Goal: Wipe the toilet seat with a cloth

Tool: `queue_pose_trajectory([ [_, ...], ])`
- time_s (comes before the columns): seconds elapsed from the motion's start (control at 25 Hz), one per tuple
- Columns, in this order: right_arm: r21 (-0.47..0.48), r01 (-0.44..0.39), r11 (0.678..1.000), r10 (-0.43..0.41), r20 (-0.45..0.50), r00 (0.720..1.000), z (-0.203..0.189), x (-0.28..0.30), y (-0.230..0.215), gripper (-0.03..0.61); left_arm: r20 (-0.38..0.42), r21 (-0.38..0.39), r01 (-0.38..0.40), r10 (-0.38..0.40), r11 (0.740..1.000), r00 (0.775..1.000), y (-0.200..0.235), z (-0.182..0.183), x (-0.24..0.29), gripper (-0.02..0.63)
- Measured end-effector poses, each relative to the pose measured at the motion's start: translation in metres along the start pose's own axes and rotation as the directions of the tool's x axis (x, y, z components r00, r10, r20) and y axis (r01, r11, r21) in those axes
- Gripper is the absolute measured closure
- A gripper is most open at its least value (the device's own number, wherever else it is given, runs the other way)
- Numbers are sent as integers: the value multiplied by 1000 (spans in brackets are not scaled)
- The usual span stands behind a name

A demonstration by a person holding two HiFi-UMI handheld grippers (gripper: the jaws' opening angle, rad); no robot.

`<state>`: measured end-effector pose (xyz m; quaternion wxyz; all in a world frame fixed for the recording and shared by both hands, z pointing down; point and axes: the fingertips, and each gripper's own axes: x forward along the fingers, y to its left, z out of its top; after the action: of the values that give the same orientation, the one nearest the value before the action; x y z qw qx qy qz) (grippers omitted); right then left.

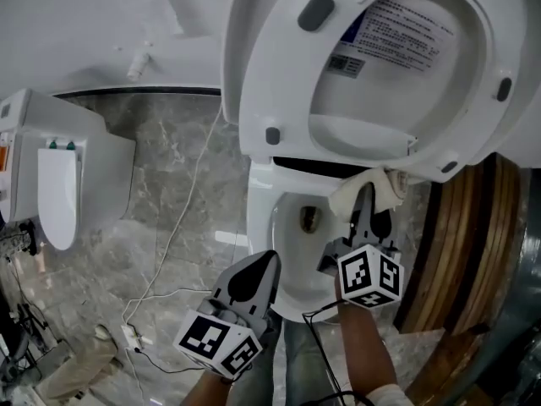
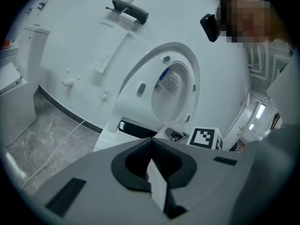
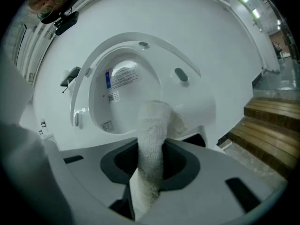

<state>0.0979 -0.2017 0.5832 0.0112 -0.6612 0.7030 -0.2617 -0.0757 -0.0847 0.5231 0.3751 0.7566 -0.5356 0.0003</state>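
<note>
Right claw point(image 3: 149, 172) gripping cloth point(image 3: 152, 135) by seat point(image 1: 279, 74), left claw point(image 2: 152, 172) closed empty, bowl point(image 1: 292, 227) only in head view

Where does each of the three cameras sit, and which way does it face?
Head view: on the head, steeply down onto the toilet bowl; left gripper, right gripper, forearms show.
Left gripper view: on that gripper, toward the raised seat; its shut jaws show.
Right gripper view: likewise toward the seat; jaws shut on the cloth.
All share the seat.
</note>
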Motion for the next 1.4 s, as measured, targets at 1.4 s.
queue_pose_trajectory([
  [1.4,146,-61,987,71,-68,995,-23,10,144,477,107,-29,-84,87,996,990,56,50,-69,618],
])
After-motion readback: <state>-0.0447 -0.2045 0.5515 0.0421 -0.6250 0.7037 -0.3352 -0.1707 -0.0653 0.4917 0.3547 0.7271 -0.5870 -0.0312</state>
